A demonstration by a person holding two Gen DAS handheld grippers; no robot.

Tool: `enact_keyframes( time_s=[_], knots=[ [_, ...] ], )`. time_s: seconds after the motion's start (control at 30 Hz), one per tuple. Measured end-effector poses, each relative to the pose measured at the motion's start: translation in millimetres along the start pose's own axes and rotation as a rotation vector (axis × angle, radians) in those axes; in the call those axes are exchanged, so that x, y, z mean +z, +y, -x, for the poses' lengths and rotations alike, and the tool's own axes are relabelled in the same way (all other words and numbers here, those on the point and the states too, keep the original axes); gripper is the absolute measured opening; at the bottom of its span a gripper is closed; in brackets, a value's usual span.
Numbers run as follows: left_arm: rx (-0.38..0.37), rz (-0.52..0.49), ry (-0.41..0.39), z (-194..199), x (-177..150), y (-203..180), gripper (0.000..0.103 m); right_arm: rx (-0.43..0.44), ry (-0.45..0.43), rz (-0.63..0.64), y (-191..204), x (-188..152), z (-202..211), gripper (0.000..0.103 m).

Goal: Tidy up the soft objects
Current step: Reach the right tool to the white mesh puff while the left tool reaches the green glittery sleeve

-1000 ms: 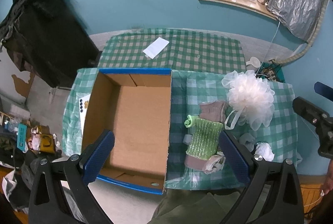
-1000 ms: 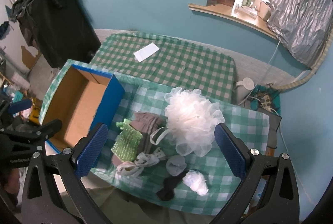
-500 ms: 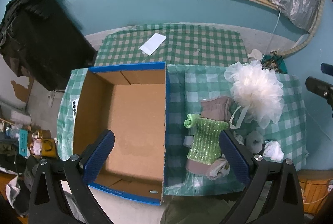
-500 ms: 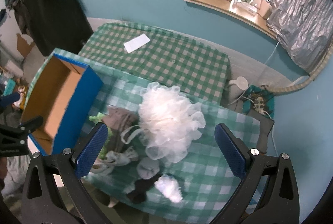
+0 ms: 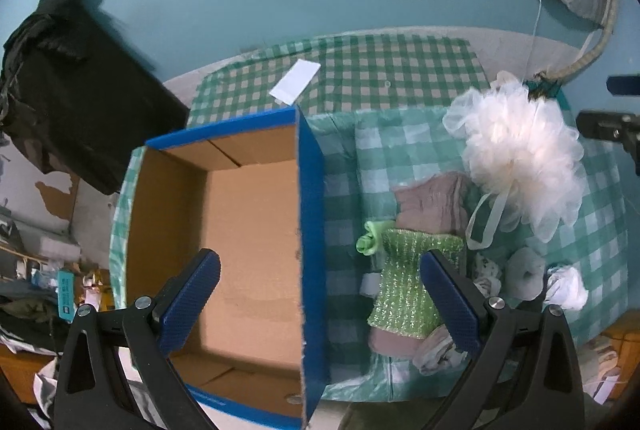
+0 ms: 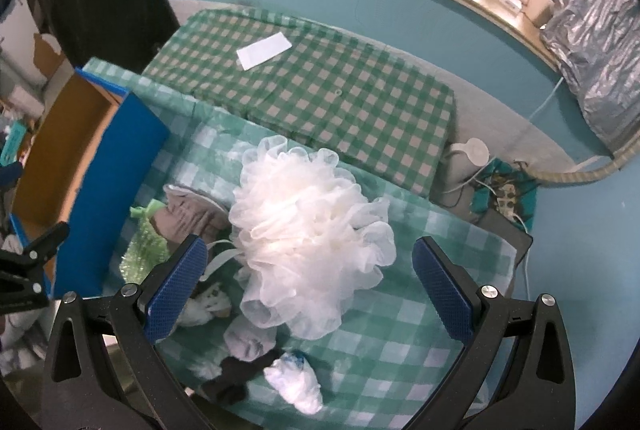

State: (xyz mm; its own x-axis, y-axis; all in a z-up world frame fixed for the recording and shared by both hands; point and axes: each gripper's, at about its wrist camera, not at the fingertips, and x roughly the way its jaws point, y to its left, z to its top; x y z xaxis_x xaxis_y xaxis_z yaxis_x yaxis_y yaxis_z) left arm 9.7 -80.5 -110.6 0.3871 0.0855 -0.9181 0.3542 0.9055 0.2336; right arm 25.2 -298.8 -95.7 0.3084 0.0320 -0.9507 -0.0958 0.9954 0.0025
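While nothing lies in the cardboard box [image 5: 248,230] at the left of the table [image 6: 408,358], the left gripper [image 5: 320,304] hangs over its right wall, jaws spread and bare. Beside it sit the green scrubber [image 5: 404,282], brown cloth [image 5: 432,206] and white bath pouf [image 6: 308,246]. The right gripper [image 6: 308,286], jaws released, straddles the pouf from above: approach stage. Next move likely calls for lowering and clenching on it.

box [image 5: 248,230]: sitting at the table's [image 5: 344,166] left edge
pouf [image 6: 308,242]: lying right of the box, mid-table
sponge [image 5: 404,282]: lying between box and pouf
socks [image 6: 248,342]: lying at the near edge
card [image 6: 264,51]: lying far back
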Motion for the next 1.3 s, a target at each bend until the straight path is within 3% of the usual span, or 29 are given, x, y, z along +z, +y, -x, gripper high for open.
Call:
enact_keyframes(
  time_s=[0.17,0.53,0.73,1.3],
  knots=[
    [-0.02,-0.045,0.032,-19,-8,-19,0.088,0.016,0.057,0.011,-1,2,-29,0.102],
    [-0.074,-0.003,0.076,-40,-13,-30,0.088,0.034,0.146,0.021,-6,3,-84,0.102],
    [-0.148,-0.006,0.1,-51,-14,-40,0.089,0.046,0.198,0.034,-5,0,-109,0.102],
    [-0.178,-0.01,0.183,-75,-15,-59,0.09,0.078,0.269,0.084,9,-19,-150,0.102]
  ],
)
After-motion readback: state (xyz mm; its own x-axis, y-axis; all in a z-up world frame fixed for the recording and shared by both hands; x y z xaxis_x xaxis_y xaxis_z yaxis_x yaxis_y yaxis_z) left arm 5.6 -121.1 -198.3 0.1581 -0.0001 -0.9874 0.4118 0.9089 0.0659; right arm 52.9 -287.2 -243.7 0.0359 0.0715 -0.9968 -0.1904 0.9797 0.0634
